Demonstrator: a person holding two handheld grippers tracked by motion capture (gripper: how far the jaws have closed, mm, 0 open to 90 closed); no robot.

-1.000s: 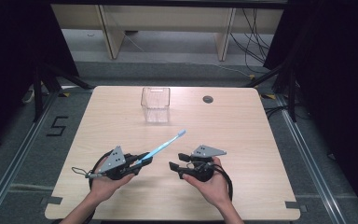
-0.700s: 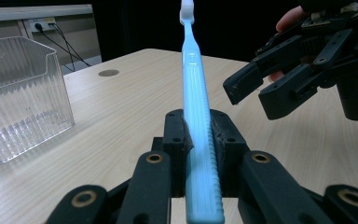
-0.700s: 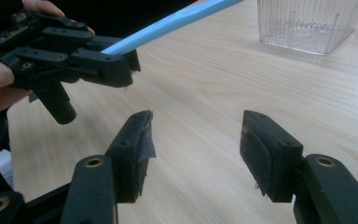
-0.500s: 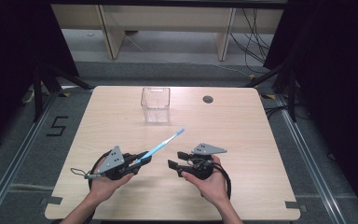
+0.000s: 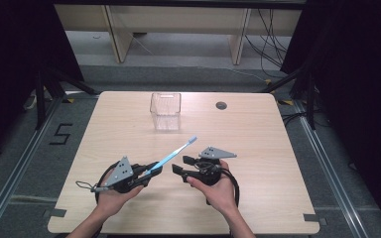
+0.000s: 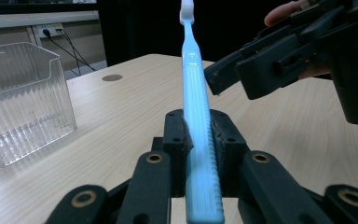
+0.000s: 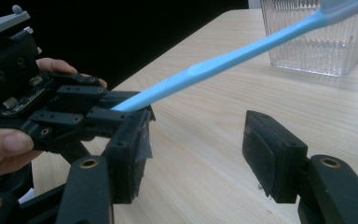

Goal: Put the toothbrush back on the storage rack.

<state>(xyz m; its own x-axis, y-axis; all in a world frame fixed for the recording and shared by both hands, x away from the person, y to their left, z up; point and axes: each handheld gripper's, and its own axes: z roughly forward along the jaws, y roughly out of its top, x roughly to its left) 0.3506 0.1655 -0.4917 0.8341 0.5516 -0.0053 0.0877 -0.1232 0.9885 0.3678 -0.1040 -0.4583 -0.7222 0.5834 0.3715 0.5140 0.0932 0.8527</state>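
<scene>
My left gripper (image 5: 149,173) is shut on the handle end of a light blue toothbrush (image 5: 173,156). The brush slants up and away, with its white bristled head toward the table's middle. In the left gripper view the handle (image 6: 196,93) sits clamped between the two pads. My right gripper (image 5: 181,165) is just right of the brush, pointing left toward it. It stands open and its jaws have just been opening, with nothing between the pads (image 7: 270,154). In the right gripper view the toothbrush (image 7: 223,63) runs above and beyond its jaws, and the left gripper (image 7: 121,109) holds it.
A clear ribbed plastic container (image 5: 165,110) stands upright and empty at the back centre of the wooden table (image 5: 278,148). A round cable hole (image 5: 221,105) lies to its right. Both of the person's hands rest near the table's front edge.
The right gripper has crept slightly toward the toothbrush and its jaws look a little wider. The left gripper and the toothbrush have kept still.
</scene>
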